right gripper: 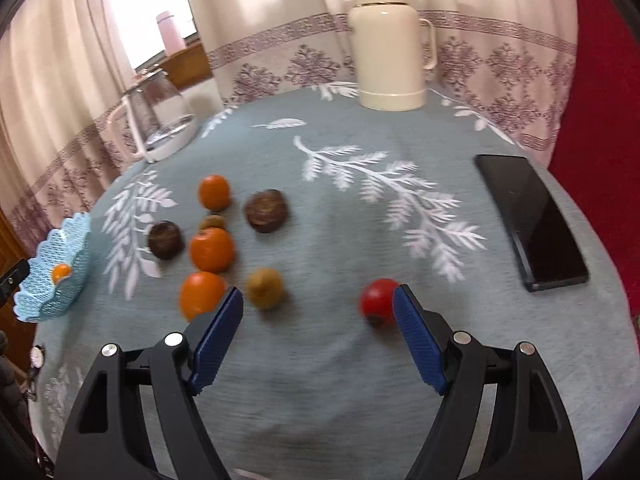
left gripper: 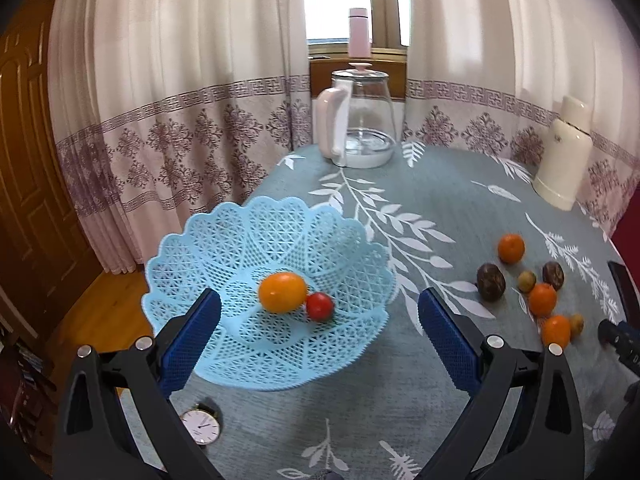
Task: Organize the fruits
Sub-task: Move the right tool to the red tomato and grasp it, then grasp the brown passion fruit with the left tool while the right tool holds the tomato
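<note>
A light blue lattice basket (left gripper: 200,248) (right gripper: 44,280) sits at the table's left edge, holding an orange (left gripper: 282,292) and a small red fruit (left gripper: 320,306). My left gripper (left gripper: 320,322) hangs open just in front of the basket, nothing between its fingers. On the tablecloth lie three oranges (right gripper: 211,249), two dark brown fruits (right gripper: 266,210), two small tan fruits (right gripper: 264,288) and a red fruit (right gripper: 378,301). My right gripper (right gripper: 318,312) is open above the cloth; the red fruit lies against the inner side of its right finger (right gripper: 416,340) and an orange (right gripper: 200,294) beside its left finger.
A glass kettle with a pink handle (left gripper: 356,120) and a cream thermos jug (right gripper: 390,40) stand at the table's far side. A black phone (right gripper: 528,216) lies at the right edge, a wristwatch (left gripper: 200,426) near the front left. Curtains hang behind; a wooden door is at left.
</note>
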Motion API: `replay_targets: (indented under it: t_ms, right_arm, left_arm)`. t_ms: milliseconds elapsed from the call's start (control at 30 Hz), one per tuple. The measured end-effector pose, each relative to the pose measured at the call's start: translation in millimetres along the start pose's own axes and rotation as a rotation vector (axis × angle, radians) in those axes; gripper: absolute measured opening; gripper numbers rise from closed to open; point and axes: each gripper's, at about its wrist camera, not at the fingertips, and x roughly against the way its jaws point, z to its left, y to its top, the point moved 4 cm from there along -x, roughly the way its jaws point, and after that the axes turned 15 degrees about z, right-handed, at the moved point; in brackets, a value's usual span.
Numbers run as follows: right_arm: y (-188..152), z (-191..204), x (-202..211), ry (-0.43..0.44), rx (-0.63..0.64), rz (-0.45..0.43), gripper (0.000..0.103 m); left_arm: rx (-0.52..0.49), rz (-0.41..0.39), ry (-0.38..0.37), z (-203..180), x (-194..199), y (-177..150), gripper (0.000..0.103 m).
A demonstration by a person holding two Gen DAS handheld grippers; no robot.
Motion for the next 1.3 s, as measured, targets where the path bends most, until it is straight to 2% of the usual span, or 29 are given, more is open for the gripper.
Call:
replay_targets:
  t_ms: [67,267,500,767,1100,1300]
  right_arm:
    - [-1,-8,-3,-0.025,-0.001,0.016,0.067]
    - [0,-26,-11,-0.041,-0.023,0.056,0.059]
    - [4,-24,-23,-0.057,0.001,0.097,0.049]
    - [8,-27,-29,-0.073,0.005,0.112,0.03]
    - [9,-28,-24,-0.022,0.007,0.09,0.029]
    - [15,-29,-23,0.024,0.0,0.077,0.029]
  left_arm:
    - [-0.019,0.005,-0.01,-6,-2,-2,0.1]
    - [-0.046,0.019,-0.027,-18,-6,-4,0.1]
    - [-0.048,0.034,-0.032,-23,-10,-5,0.1]
    - [-0.062,0.047,-0.041,-32,-13,-1,0.1]
    - [-0.09,0.081,-0.112,-66,-34,6,0.1]
    - [-0.158,0.095,-0.123,-102,-50,14,0.1]
